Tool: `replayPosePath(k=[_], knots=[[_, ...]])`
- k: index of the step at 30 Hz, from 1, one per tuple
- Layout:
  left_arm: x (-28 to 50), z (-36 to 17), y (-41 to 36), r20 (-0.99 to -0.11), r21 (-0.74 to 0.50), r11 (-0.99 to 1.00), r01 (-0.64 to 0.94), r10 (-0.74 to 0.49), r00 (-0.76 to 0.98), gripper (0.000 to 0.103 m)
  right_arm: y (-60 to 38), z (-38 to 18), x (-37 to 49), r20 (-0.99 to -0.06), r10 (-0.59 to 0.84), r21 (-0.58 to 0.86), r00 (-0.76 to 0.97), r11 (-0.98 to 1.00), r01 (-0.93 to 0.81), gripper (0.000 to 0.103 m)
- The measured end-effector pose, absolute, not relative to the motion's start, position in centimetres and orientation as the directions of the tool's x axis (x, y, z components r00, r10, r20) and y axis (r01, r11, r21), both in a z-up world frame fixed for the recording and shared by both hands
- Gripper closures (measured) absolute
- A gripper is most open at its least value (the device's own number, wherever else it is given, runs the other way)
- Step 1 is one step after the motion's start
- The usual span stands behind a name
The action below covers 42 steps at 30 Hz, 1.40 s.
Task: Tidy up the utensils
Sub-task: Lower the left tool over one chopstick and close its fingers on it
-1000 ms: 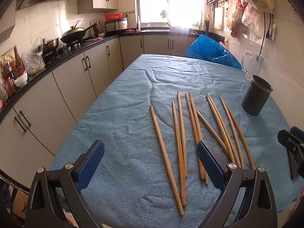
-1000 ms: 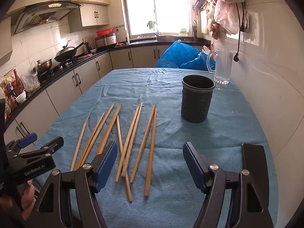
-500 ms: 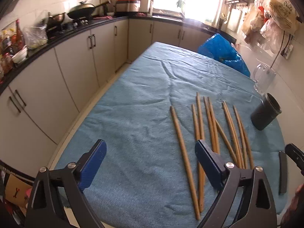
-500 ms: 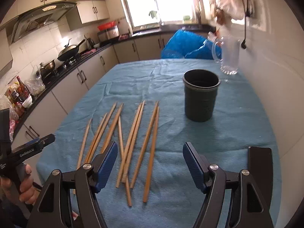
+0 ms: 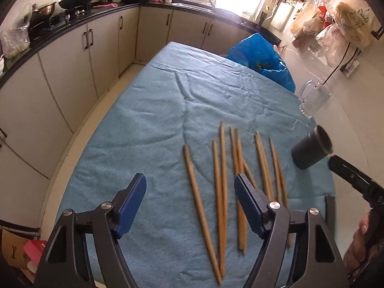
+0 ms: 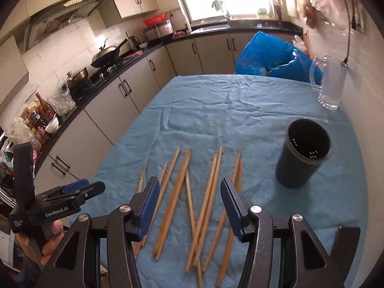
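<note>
Several wooden chopsticks (image 5: 219, 187) (image 6: 208, 192) lie loose, side by side, on the blue cloth of the table (image 5: 148, 129) (image 6: 228, 100). A dark perforated holder cup (image 5: 312, 150) (image 6: 303, 153) stands upright and empty to their right. My left gripper (image 5: 190, 202) hovers above the near ends of the leftmost sticks, its jaws closing, with nothing pressed between the pads. My right gripper (image 6: 189, 206) hangs over the middle of the bundle, its jaws also closing and not touching any stick. The left gripper (image 6: 72, 192) also shows at the left of the right wrist view, in a hand.
A glass mug (image 5: 313, 100) (image 6: 330, 84) stands at the table's far right by the wall. A blue plastic bag (image 5: 261, 58) (image 6: 271, 57) sits at the far end. Kitchen cabinets and a stove with a wok (image 6: 108, 55) run along the left.
Both grippers have risen and tilted further down over the chopsticks, and the jaws of both have narrowed. The chopsticks and the cup have not moved.
</note>
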<state>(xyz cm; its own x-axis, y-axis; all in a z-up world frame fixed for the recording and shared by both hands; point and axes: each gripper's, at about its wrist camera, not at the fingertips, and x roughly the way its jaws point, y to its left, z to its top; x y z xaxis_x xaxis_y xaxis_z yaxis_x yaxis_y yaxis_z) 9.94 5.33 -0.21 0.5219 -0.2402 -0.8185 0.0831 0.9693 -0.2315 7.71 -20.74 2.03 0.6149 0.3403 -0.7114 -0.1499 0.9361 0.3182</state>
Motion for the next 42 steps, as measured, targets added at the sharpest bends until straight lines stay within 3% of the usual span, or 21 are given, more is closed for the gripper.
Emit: replayPosePath(k=[7, 9, 14, 16, 23, 27, 30, 42], knots=[[13.2, 0.3, 3.1, -0.843, -0.189, 0.976, 0.112, -0.22, 0.491, 0.029, -19.7, 0.5, 12.8, -0.785, 0.341, 0.329, 0.518, 0.937, -0.12, 0.052], [14.4, -0.4, 2.8, -0.865, -0.168, 0.982, 0.089, -0.19, 0.464, 0.038, -19.8, -0.4, 14.2, -0.807, 0.326, 0.32, 0.492, 0.942, -0.101, 0.063], [16.9, -1.9, 2.0, -0.884, -0.221, 0.971, 0.09, -0.238, 0.401, 0.047, -19.8, -3.0, 17.3, -0.856, 0.293, 0.3, 0.426, 0.953, -0.053, 0.067], [17.7, -2.2, 1.6, -0.891, -0.219, 0.972, 0.089, -0.237, 0.387, 0.056, -19.9, -3.6, 18.0, -0.863, 0.3, 0.311, 0.406, 0.95, -0.042, 0.076], [19.9, -3.3, -0.3, -0.909, -0.196, 0.973, 0.119, -0.226, 0.35, 0.058, -19.3, -5.8, 20.1, -0.893, 0.282, 0.291, 0.352, 0.956, -0.03, 0.077], [21.3, -4.5, -1.2, -0.923, -0.195, 0.971, 0.137, -0.229, 0.31, 0.073, -19.5, -7.1, 20.8, -0.905, 0.276, 0.288, 0.323, 0.958, -0.013, 0.078], [22.4, -5.4, -1.8, -0.929, -0.221, 0.962, 0.16, -0.257, 0.267, 0.078, -19.5, -7.7, 21.3, -0.909, 0.282, 0.294, 0.307, 0.956, -0.01, 0.082], [25.3, -7.4, -3.4, -0.937, -0.226, 0.954, 0.195, -0.268, 0.224, 0.081, -19.8, -9.4, 22.4, -0.921, 0.279, 0.29, 0.271, 0.957, 0.002, 0.084]])
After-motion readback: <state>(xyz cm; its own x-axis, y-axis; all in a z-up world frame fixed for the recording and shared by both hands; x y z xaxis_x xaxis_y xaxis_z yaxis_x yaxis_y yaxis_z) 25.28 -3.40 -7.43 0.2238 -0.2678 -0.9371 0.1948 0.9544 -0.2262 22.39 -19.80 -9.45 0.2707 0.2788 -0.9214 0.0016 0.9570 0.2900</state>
